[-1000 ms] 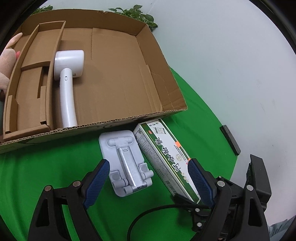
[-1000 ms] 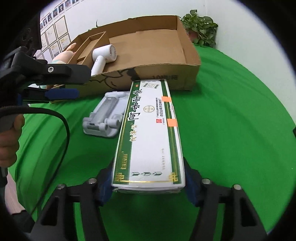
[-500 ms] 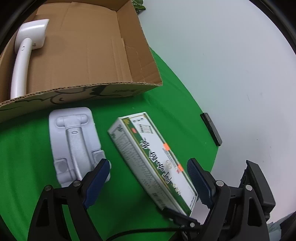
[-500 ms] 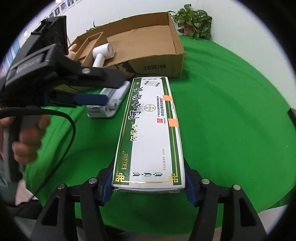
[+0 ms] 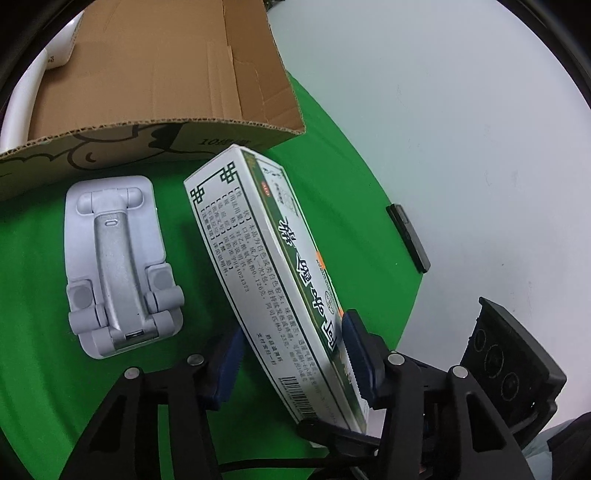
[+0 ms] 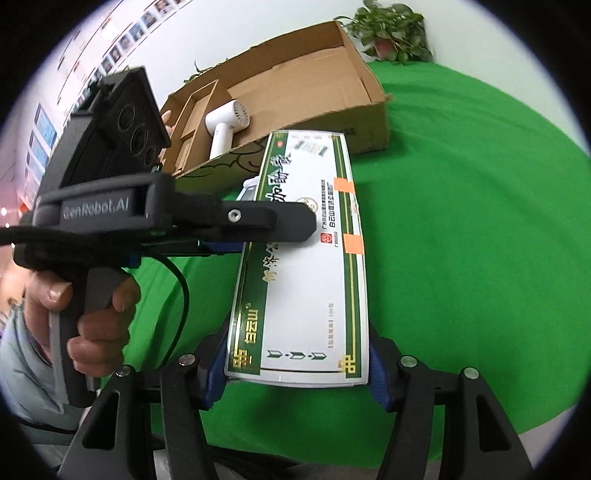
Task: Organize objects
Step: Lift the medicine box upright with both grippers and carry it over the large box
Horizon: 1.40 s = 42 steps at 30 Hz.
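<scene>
— Two grippers are now brought onto the medicine box (image 5: pixel 273 266); a second ago only the right gripper (image 6: pixel 297 363) was pinching it.

— Is it clamped by the left gripper (image 5: pixel 291 358) too?

— Its pads are set on both faces, but firm pressure cannot be told. The box is lifted off the green cloth (image 5: pixel 37 369), tilted, beside the phone stand (image 5: pixel 118 262).

— A handover toward the cardboard box (image 5: pixel 155 77) is suggested.

Looks like a staged recording room: green cloth (image 6: pixel 461 206) over the table, plain white wall (image 5: pixel 443 110) behind, framed pictures (image 6: pixel 122 40) far left, potted plant (image 6: pixel 391 33) far right.
</scene>
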Motion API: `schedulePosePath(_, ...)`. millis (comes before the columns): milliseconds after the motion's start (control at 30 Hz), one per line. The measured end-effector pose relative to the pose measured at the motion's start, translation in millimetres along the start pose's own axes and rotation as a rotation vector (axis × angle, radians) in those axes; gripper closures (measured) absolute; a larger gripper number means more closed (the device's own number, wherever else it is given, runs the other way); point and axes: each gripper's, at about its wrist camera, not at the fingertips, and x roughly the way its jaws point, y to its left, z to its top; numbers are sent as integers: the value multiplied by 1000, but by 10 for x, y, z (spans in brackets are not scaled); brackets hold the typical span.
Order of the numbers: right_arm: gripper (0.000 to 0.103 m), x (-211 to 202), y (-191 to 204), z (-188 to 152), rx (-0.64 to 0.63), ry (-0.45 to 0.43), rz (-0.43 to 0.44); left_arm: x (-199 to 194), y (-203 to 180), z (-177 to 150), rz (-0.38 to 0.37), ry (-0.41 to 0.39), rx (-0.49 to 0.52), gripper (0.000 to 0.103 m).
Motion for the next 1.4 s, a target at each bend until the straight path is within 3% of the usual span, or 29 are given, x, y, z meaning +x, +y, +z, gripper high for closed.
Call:
schedulePosePath(267, 43, -22, 176, 171, -82, -71, -54, -371, -214, 55, 46, -117, 82, 59)
schedulePosePath(567, 44, -248, 610, 619, -214, -260, -14, -1246, -499, 261, 122, -325, 160, 61)
schedulePosePath(700, 44, -339, 786, 841, -252, -330, 7, -1572, -632, 368, 151, -379, 203, 61)
schedulePosePath(767, 44, -374, 835, 915, -257, -352, 17, -1762, -660, 420, 169, -393, 224, 61)
schedulePosePath(900, 44, -416, 923, 1023, -226, -385, 35, -1763, -803, 544, 201, -409, 256, 61)
schedulePosePath(933, 44, -414, 941, 1043, -221, -390, 35, -1925, -858, 603, 204, -412, 261, 61)
schedulePosePath(1133, 44, -379, 924, 1227, -195, -399, 61, -2069, -939, 755, 197, -425, 283, 62)
schedulePosePath(1400, 44, -317, 885, 1388, -176, -389, 61, -2054, -935, 1020, 209, -418, 285, 62)
